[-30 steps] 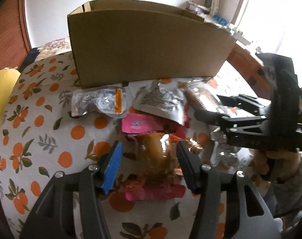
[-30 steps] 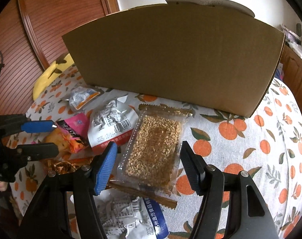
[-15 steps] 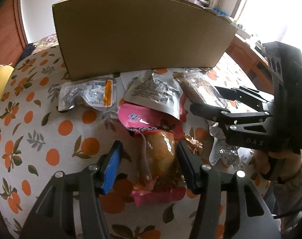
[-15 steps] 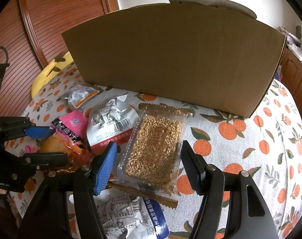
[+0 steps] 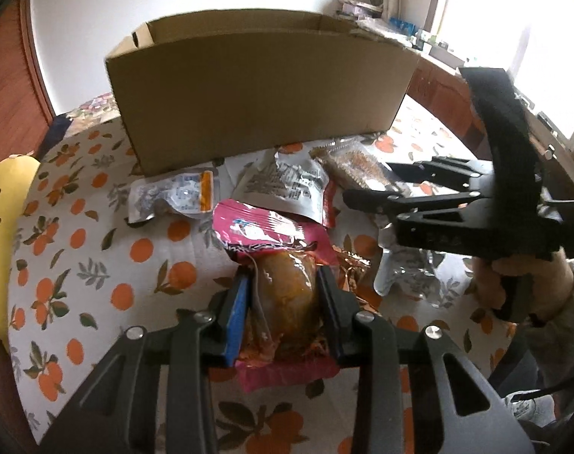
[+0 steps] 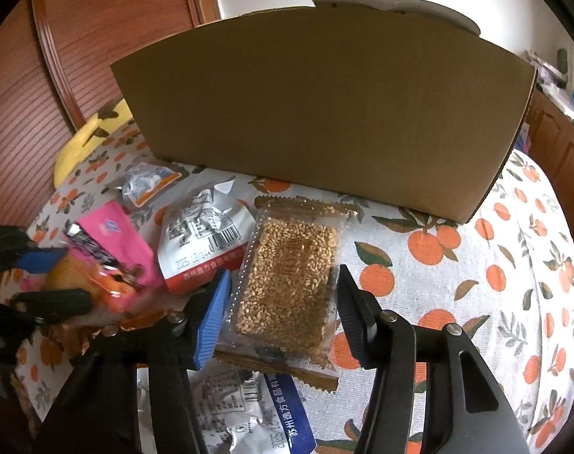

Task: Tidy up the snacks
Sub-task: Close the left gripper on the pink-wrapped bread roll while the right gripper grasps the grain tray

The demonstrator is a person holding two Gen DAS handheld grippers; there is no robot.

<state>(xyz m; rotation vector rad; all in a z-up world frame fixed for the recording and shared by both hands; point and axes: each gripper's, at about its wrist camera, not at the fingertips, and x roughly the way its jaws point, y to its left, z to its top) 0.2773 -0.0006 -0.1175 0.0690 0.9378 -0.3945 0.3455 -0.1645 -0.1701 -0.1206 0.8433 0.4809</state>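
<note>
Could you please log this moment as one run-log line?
left tongs: shut on pink snack pack | right tongs: open around grain bar | box: behind

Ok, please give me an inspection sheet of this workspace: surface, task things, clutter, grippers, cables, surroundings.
Surface: orange-print tablecloth.
Job's things: cardboard box open at top; pink snack packet; sesame bar; white pouches lying flat.
Clutter: yellow plush at the table edge.
Grippers: left gripper closed on the pink snack packet; right gripper open, straddling the sesame bar.
Cables: nothing seen.
Surroundings: wooden door, bright window.
</note>
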